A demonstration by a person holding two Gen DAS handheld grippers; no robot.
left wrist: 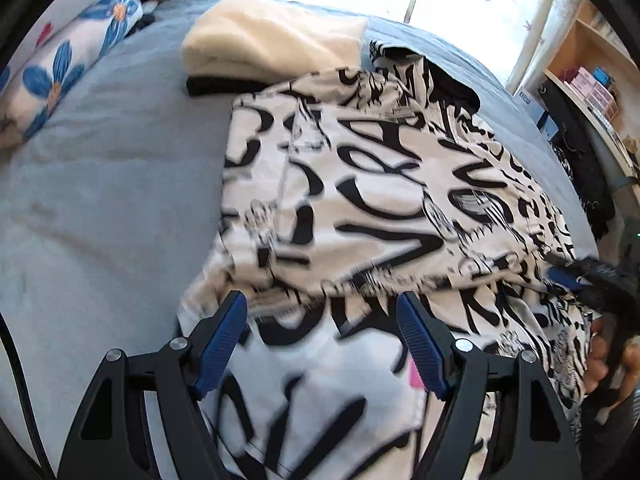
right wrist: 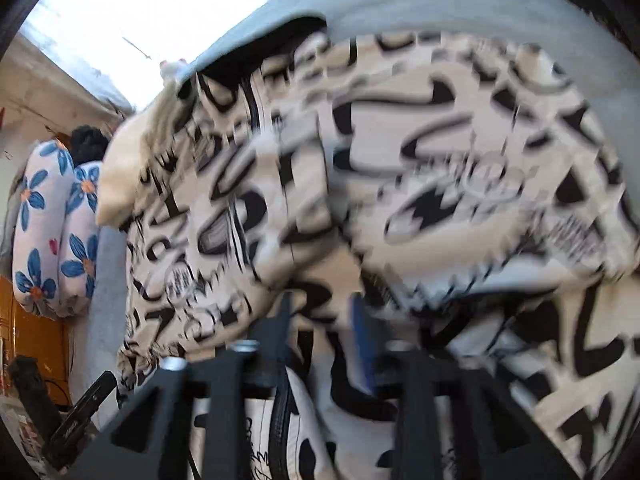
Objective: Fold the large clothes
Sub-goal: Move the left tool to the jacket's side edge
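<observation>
A: Where is the garment?

B: The black-and-white printed garment [left wrist: 360, 200] lies spread on the grey bedspread [left wrist: 100, 200], with one layer folded over on itself. Take the garment as the landmark: just past its far edge sits a folded cream blanket [left wrist: 272, 44] on top of something black [left wrist: 216, 85], and that stack touches the garment's far-left corner. Well off to the garment's left is the blue-flowered bedding [left wrist: 60, 64].

A: And the left claw?

B: The left gripper [left wrist: 322, 312] hangs over the garment's near edge with its jaws standing wide. Both blue pads [left wrist: 222, 344] are clear of the cloth, and nothing is gripped between them.

A: The right one?

B: From the left wrist view, the right gripper [left wrist: 560, 270] is at the garment's right edge, with the person's hand [left wrist: 612, 356] below it. The right wrist view is badly smeared by motion. Its fingers [right wrist: 362, 348] seem to stand apart over the print, but I cannot tell whether a fold is pinched between them. A dark zip [right wrist: 280, 412] runs down the garment just below that gripper.

A: Anything beyond the garment's right side?

B: Wooden shelves [left wrist: 592, 80] holding small boxes, beyond the bed.
</observation>
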